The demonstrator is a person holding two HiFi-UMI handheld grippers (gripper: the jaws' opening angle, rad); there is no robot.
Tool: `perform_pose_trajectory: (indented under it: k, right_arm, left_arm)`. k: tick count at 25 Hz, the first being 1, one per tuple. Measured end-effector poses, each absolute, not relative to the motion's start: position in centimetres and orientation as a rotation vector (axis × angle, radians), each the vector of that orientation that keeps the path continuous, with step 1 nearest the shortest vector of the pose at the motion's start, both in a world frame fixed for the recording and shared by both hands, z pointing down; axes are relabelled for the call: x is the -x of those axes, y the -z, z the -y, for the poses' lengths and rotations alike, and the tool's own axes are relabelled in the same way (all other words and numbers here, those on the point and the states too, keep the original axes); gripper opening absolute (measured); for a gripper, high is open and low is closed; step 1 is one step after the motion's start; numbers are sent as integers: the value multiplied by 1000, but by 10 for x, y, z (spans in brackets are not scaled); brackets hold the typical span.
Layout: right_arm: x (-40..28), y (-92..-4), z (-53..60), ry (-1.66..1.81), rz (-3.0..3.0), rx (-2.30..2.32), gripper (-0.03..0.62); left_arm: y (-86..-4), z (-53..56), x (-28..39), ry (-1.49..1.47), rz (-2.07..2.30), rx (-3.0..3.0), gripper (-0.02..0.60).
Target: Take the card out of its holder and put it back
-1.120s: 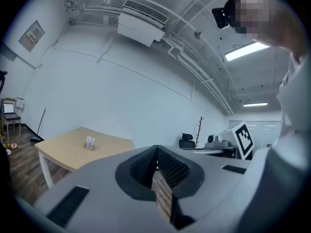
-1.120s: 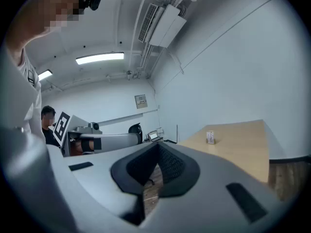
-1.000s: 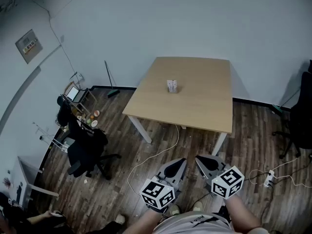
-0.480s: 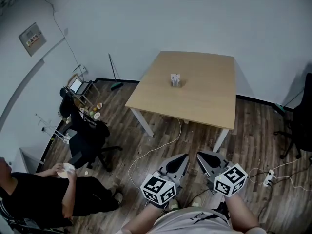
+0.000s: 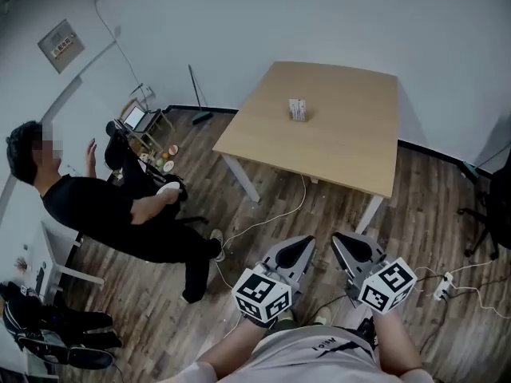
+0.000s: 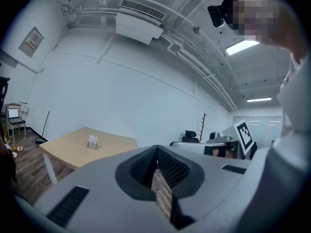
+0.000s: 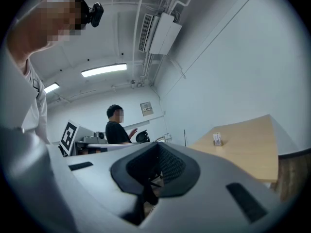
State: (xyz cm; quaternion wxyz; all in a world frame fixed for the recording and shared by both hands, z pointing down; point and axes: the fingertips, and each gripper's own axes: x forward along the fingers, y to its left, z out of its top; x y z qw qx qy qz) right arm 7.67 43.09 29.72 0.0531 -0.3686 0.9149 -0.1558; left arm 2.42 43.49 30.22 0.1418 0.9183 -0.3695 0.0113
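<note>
A small white card in its holder (image 5: 298, 109) stands upright near the middle of the light wooden table (image 5: 351, 142), far across the floor from me. The holder also shows small in the left gripper view (image 6: 92, 141) and in the right gripper view (image 7: 217, 139). My left gripper (image 5: 306, 242) and right gripper (image 5: 339, 239) are held close to my body over the wooden floor, side by side, pointing toward the table. Both are shut with nothing between the jaws, as seen in the left gripper view (image 6: 156, 152) and the right gripper view (image 7: 156, 149).
A person in black (image 5: 104, 206) stands at the left beside an office chair and a small cluttered stand (image 5: 152, 146). A white cable (image 5: 263, 222) runs over the floor from under the table. A power strip (image 5: 441, 287) lies at the right, a dark chair (image 5: 491, 206) beyond it.
The person in black has come up from the bottom left and now stands at the left. The table has shifted up and right in the view. Both grippers stay shut near my body.
</note>
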Motion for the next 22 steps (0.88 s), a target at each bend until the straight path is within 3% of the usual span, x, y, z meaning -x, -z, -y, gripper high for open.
perform_pose_trajectory:
  k: [12, 22]
  right_arm:
    - [-79, -297, -416, 499, -2795, 1041, 14]
    - [-62, -311, -340, 521, -2812, 1104, 14]
  left_arm:
    - [-301, -422, -29, -49, 1114, -2643, 12]
    - [-316, -338, -5, -16, 1093, -2621, 12]
